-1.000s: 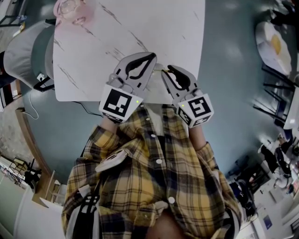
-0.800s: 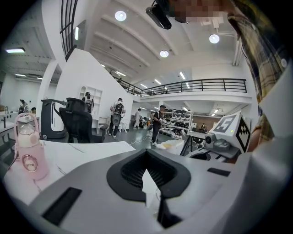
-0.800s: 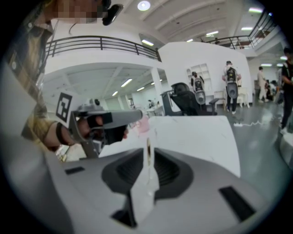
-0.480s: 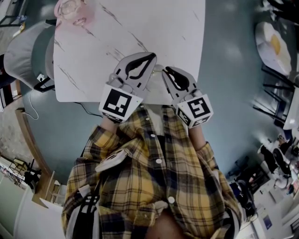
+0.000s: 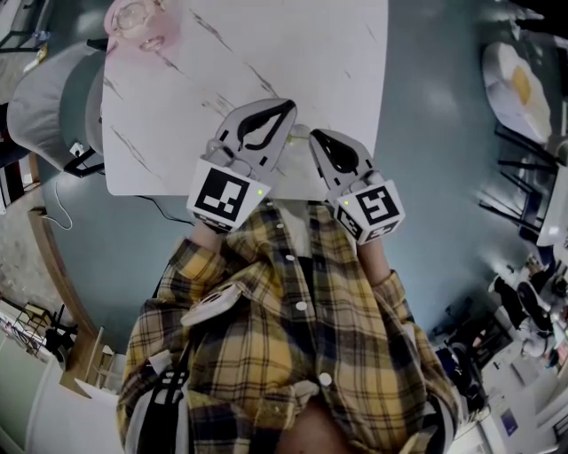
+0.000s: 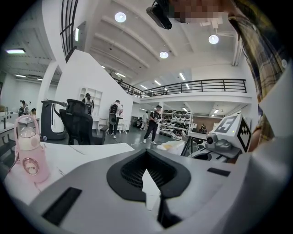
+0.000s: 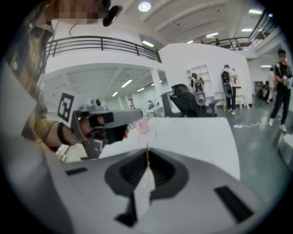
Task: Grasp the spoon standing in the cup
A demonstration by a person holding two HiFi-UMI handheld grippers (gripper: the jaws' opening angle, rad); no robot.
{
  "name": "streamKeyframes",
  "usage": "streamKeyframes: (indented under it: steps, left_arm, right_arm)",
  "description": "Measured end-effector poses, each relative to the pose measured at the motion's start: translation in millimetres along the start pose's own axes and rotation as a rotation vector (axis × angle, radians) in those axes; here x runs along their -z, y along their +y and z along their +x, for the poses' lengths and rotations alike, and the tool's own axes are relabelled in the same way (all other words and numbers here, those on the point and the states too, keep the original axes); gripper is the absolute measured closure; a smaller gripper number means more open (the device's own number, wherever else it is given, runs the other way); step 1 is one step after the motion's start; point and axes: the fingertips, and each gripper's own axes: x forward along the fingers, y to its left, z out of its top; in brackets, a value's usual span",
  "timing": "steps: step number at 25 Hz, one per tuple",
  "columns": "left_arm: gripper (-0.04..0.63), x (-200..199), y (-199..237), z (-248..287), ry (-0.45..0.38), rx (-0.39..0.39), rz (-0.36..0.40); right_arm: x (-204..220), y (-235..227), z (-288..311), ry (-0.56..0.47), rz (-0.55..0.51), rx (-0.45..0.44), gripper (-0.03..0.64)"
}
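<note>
1. A translucent pink plastic bottle (image 5: 135,23) with a domed lid is seen upright at the far left corner of the white, grey-veined, marble-look worktop (image 5: 302,53).
2. The left gripper (image 5: 289,106) is held over the worktop's near edge. Its grey jaws are pressed together at the tips, and nothing is seen between them.
3. Just to its right, the thin golden handle of the spoon (image 7: 147,154) is seen standing up between the two grippers (the cup beneath is covered by the jaws and cannot be made out).
4. The right gripper (image 5: 313,136) is angled inward towards the left one. Its jaws have just been closing and are pinched on the spoon's handle at their tips.
</note>
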Motion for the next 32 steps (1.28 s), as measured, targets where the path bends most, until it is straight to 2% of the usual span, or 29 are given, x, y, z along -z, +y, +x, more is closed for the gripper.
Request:
streamKeyframes:
  steps: [12, 32]
  left_arm:
    - [0.58, -4.0, 1.0, -1.5, -0.011, -0.008, 0.009]
    - [0.58, -31.8, -6.0, -10.8, -0.075, -0.035, 0.048]
  right_arm:
    - [-4.2, 4.9, 1.6, -0.002, 0.001, -0.036, 0.583]
    - [-35.3, 16.3, -18.2, -0.067, -0.076, -0.05, 0.584]
